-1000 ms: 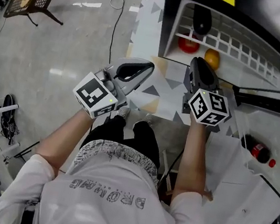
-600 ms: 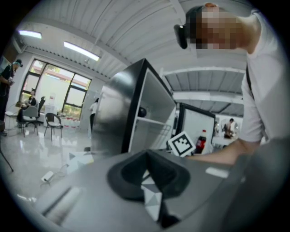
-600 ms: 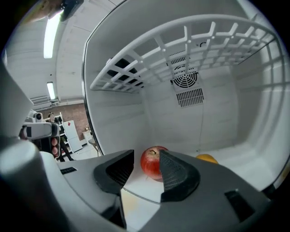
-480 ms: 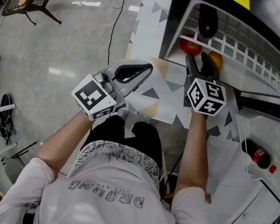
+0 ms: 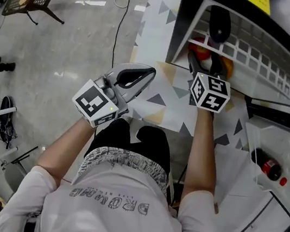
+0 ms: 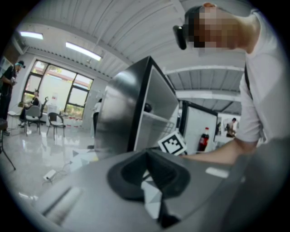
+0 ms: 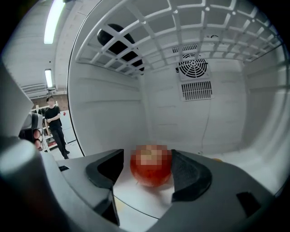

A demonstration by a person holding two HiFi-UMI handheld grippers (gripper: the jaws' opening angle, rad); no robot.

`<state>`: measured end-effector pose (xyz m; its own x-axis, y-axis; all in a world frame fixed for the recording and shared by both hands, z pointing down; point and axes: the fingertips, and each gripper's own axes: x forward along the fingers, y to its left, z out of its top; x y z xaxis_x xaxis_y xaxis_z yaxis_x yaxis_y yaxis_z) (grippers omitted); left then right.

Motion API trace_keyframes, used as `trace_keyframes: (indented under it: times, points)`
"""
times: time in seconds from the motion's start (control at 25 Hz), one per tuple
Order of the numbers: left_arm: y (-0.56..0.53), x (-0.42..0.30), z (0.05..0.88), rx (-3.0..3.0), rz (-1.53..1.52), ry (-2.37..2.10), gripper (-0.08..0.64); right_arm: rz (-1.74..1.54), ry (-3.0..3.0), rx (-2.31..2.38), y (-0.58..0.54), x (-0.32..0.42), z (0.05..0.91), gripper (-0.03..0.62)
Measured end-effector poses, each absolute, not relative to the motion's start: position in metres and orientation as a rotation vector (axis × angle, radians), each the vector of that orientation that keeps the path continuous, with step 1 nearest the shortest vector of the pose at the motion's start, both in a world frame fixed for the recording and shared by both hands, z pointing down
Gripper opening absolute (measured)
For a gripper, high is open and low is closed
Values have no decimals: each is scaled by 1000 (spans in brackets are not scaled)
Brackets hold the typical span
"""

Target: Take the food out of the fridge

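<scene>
The fridge [image 5: 183, 28] stands open in front of the person, its white inside showing in the head view. The right gripper [image 5: 202, 62] reaches in under the wire shelf [image 5: 255, 51]. In the right gripper view, the jaws of the right gripper [image 7: 148, 158] are spread, one on each side of a red fruit [image 7: 152, 176] that sits on the white fridge floor [image 7: 136, 199]. The fruit fills most of the gap. It lies close against one jaw and a sliver of space shows at the other, so the jaws are around it and not pressed onto it. In the head view the red fruit [image 5: 198, 51] is half hidden by the gripper, with an orange [image 5: 226, 64] just beside it, further into the fridge.

A dark, rounded thing [image 5: 220, 22] lies on top of the wire shelf [image 7: 190, 22]; what it is cannot be told. A cola bottle [image 5: 266, 166] stands in the open door [image 5: 243, 184].

The left gripper [image 5: 151, 71] is held outside the fridge, over a mat [image 5: 159, 96] printed with triangles. In its own view the left gripper [image 6: 147, 156] has its jaw tips pressed together with nothing between them.
</scene>
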<state>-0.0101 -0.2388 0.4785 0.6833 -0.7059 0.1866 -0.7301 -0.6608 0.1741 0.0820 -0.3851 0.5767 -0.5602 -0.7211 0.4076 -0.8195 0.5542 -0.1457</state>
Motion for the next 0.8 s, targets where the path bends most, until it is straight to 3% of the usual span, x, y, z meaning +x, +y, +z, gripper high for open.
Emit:
trace_keyframes:
  times: [0.8]
  points:
    - [-243, -22, 488, 2652, 150, -1169, 8, 376, -2400, 1318, -399, 75, 594, 313]
